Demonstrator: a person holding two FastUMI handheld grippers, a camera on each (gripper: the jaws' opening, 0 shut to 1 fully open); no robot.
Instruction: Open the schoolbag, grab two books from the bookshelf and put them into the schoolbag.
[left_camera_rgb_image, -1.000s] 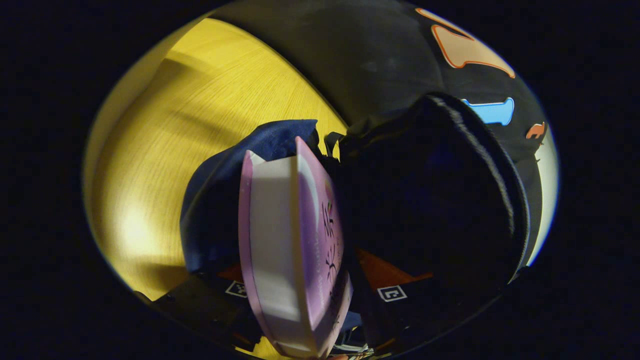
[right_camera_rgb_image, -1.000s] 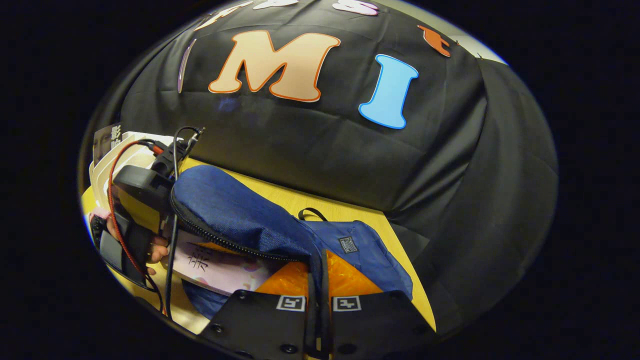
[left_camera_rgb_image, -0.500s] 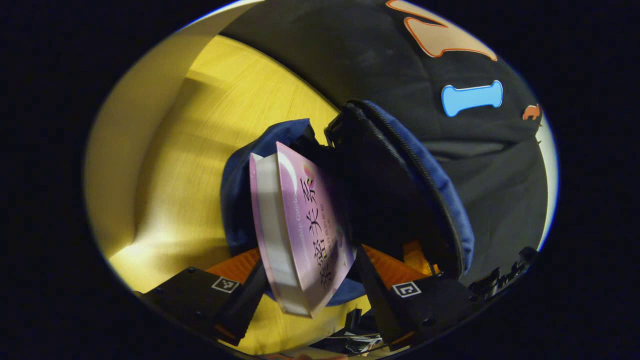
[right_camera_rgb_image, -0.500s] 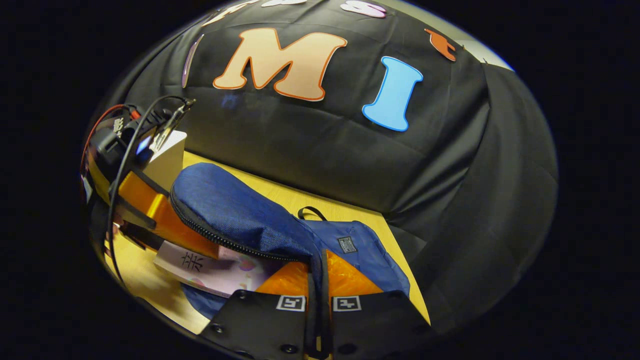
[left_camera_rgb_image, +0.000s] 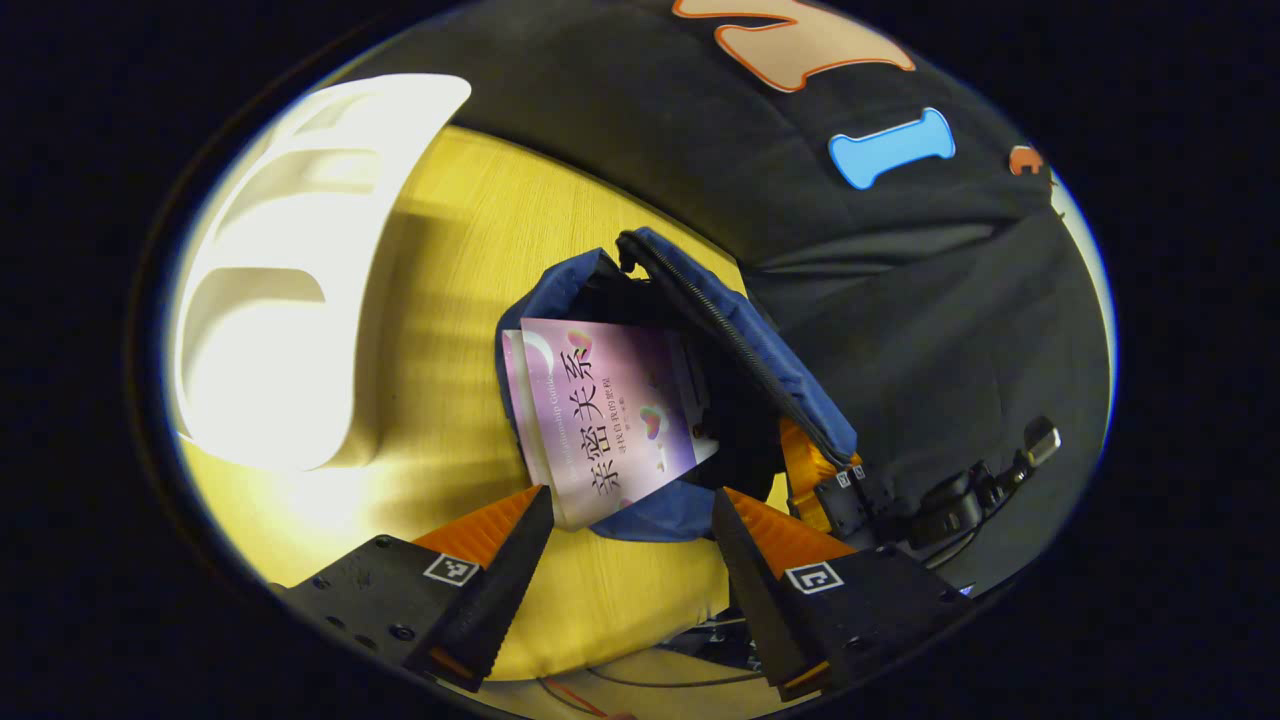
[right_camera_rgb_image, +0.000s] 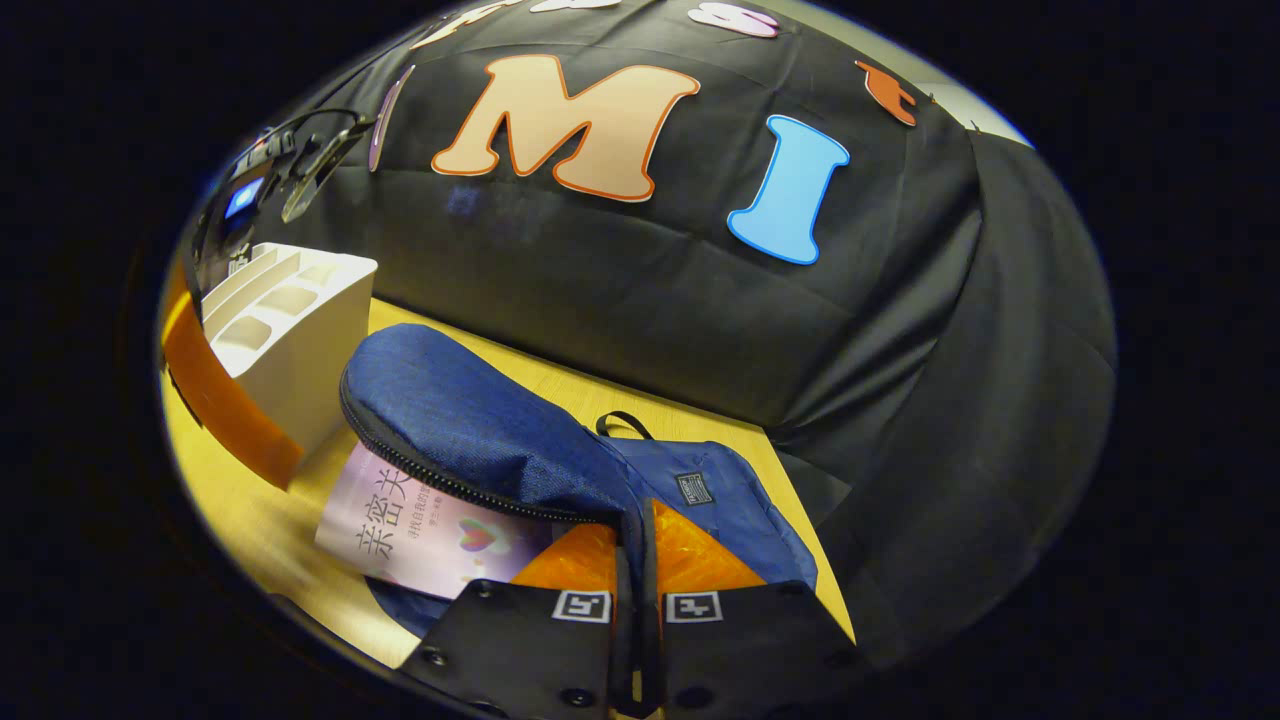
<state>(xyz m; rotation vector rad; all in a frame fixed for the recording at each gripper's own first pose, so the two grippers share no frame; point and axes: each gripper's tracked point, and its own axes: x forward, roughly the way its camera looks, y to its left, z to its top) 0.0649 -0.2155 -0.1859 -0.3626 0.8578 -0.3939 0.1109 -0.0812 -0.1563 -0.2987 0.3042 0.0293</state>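
The pink book (left_camera_rgb_image: 615, 410) lies half inside the schoolbag (right_camera_rgb_image: 470, 430); its far end is hidden under the flap. My left gripper (left_camera_rgb_image: 622, 545) is spread and empty just short of the schoolbag; my right gripper (right_camera_rgb_image: 637, 610) pinches the flap's edge. Yellow table (left_camera_rgb_image: 440, 260) beneath, white bookshelf (right_camera_rgb_image: 290, 340) beside the schoolbag.

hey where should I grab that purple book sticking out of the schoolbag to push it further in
Grip the purple book by its exposed near edge, coming from the bag's open mouth. It lies flat, half inside the schoolbag, so only that end is free for the left hand-held gripper.

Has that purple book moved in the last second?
Yes. In the right gripper view, the purple book now lies flatter in the schoolbag mouth, freed from the left hand-held gripper.
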